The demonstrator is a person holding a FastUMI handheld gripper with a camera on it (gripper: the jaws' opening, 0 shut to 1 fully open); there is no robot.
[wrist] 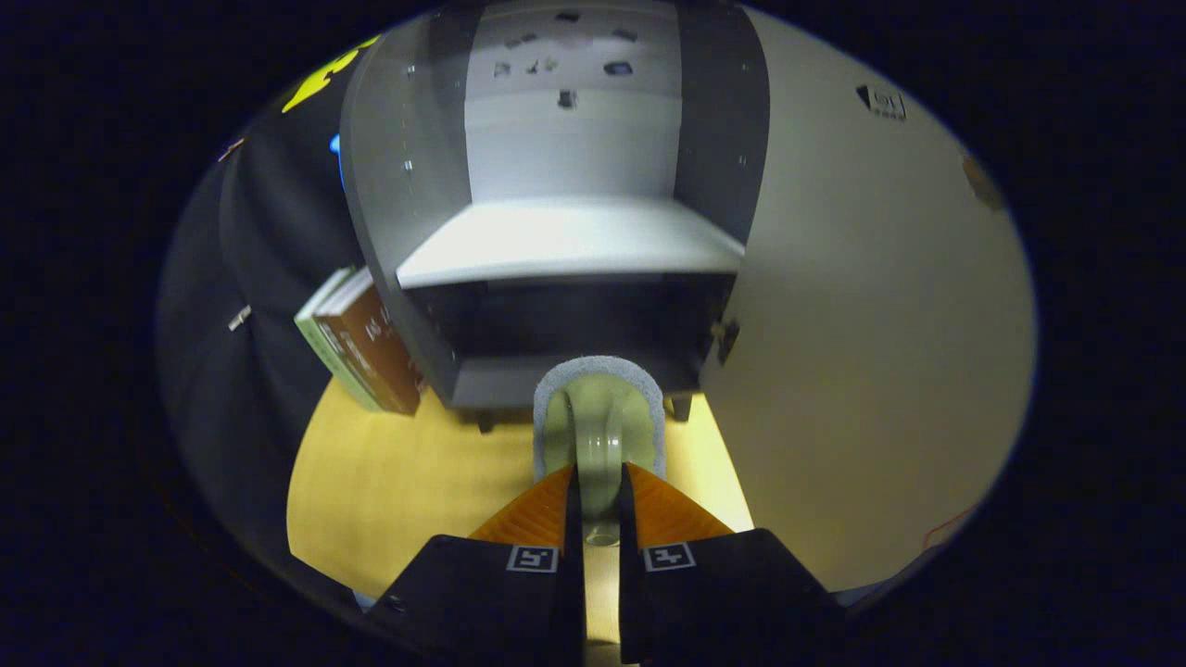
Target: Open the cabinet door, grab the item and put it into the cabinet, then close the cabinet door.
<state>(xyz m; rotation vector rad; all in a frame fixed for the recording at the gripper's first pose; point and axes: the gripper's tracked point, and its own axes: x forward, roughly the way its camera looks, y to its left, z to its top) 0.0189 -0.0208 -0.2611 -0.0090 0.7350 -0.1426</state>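
The claw (600, 496) is clamped on the handle of a pale green mug (600, 421), held before the open cabinet (574, 245), its door (862, 352) swung right, books (361, 352) leaning left.

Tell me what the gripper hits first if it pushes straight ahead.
The gripper holds a cup by its handle. The cup leads, aimed at the open cabinet's dark lower compartment; probably its bottom front edge first, though depth is unclear.
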